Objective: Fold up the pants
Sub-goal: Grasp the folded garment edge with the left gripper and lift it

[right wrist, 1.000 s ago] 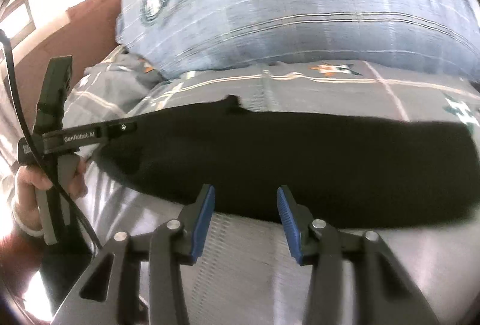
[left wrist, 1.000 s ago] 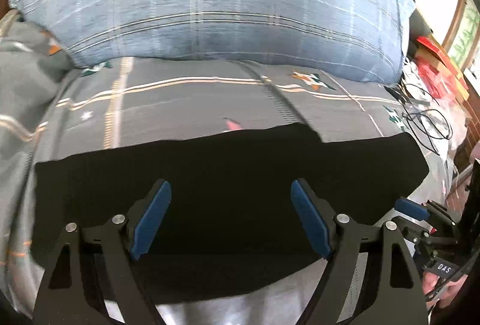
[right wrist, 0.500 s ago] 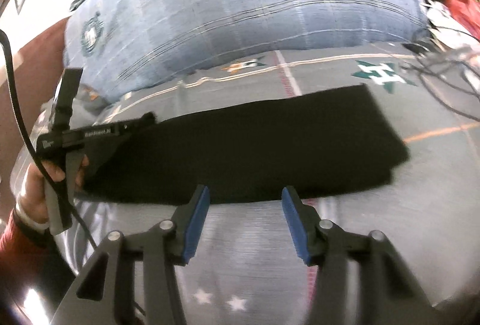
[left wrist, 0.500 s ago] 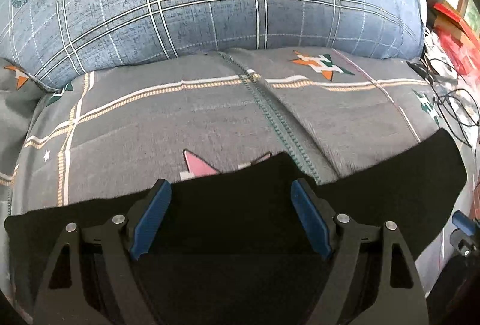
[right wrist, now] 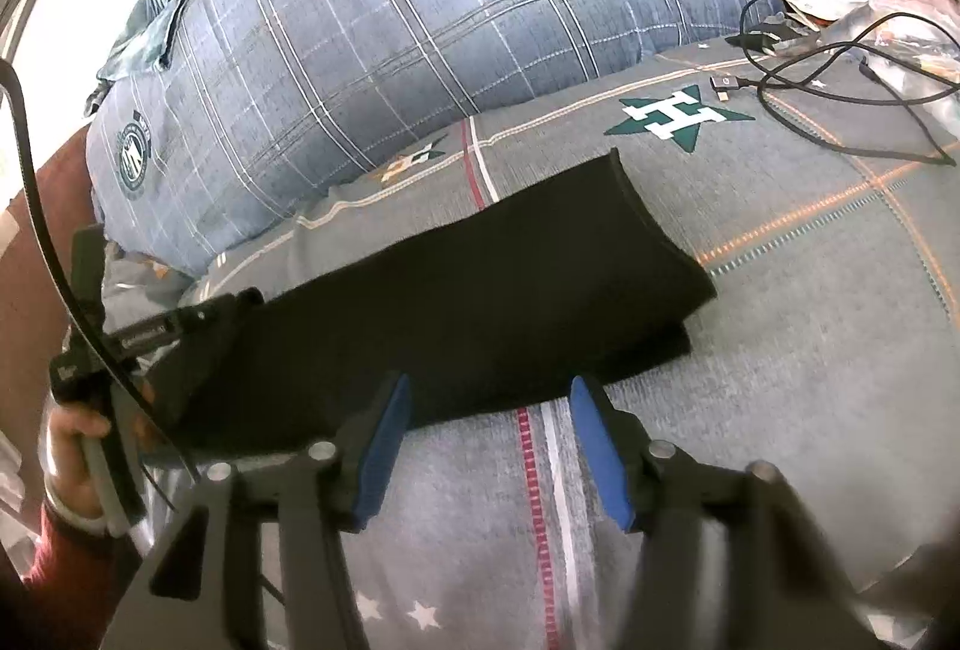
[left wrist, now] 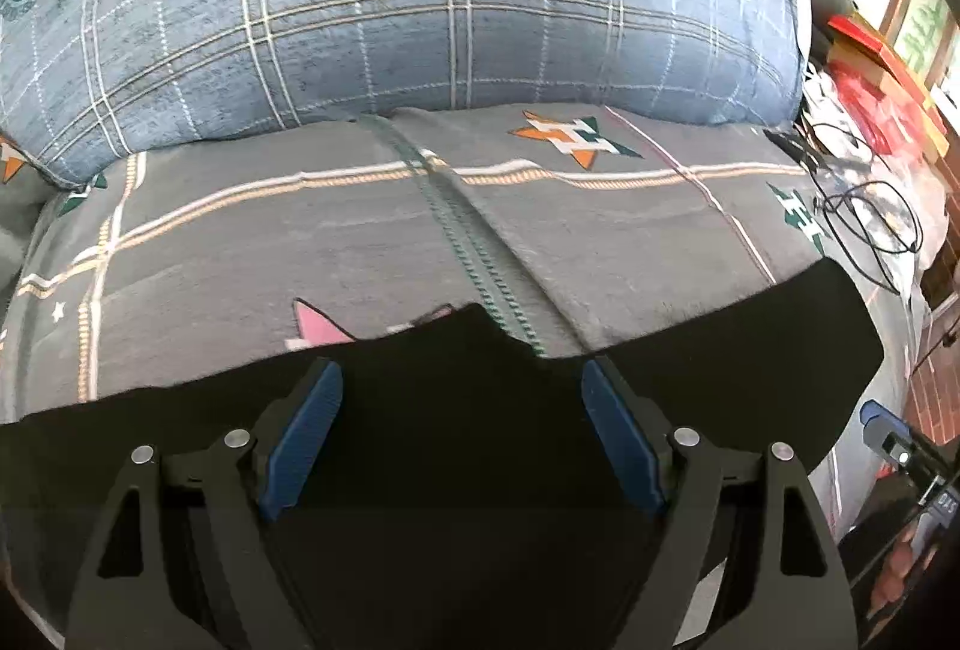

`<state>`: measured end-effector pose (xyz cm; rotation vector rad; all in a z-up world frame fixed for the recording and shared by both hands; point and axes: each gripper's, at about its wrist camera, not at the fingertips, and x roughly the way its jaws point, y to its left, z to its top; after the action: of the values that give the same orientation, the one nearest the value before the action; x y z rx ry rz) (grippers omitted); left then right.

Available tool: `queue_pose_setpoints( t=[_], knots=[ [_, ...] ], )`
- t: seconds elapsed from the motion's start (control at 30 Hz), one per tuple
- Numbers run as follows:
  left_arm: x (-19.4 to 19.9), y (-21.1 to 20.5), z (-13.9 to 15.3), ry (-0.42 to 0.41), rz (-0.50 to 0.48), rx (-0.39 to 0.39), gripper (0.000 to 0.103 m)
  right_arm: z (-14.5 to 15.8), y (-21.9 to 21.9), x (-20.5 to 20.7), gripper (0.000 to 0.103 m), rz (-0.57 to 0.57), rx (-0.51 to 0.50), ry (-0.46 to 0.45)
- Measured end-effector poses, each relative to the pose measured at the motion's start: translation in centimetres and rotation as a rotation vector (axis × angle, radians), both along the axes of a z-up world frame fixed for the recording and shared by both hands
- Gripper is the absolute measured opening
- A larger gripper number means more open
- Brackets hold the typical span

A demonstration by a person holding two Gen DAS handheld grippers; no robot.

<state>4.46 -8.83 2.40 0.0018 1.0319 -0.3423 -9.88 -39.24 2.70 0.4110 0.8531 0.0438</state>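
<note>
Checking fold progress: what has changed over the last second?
The left gripper has pushed forward over the black pants; the right gripper swung toward their far end and opened wider. Nothing was gripped or released. The pants stay flat on the bedsheet and both grippers stay open.

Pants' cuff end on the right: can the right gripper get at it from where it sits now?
Probably yes. The right gripper is open, just short of the black pants' near edge, and only bare bedsheet lies between it and the free end. The cables lie well beyond.
</note>
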Motion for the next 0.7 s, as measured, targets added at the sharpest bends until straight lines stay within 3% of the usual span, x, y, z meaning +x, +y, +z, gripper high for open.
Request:
queue_pose_setpoints(
  t=[0.4, 0.57, 0.7],
  knots=[
    [-1.4, 0.1, 0.3, -0.024, -0.01, 0.021, 0.083, -0.8, -0.2, -0.4, 0.059, -0.016, 0.009, 0.019],
    [-1.2, -2.0, 1.7, -0.027, -0.095, -0.056, 0.083, -1.1, -1.3, -0.7, 0.065, -0.053, 0.043, 0.016],
    [-0.3, -5.3, 2.1, 0.028, -0.211, -0.122, 0.083, -1.6, -2.2, -0.6, 0.065, -0.089, 0.083, 0.03]
  ],
)
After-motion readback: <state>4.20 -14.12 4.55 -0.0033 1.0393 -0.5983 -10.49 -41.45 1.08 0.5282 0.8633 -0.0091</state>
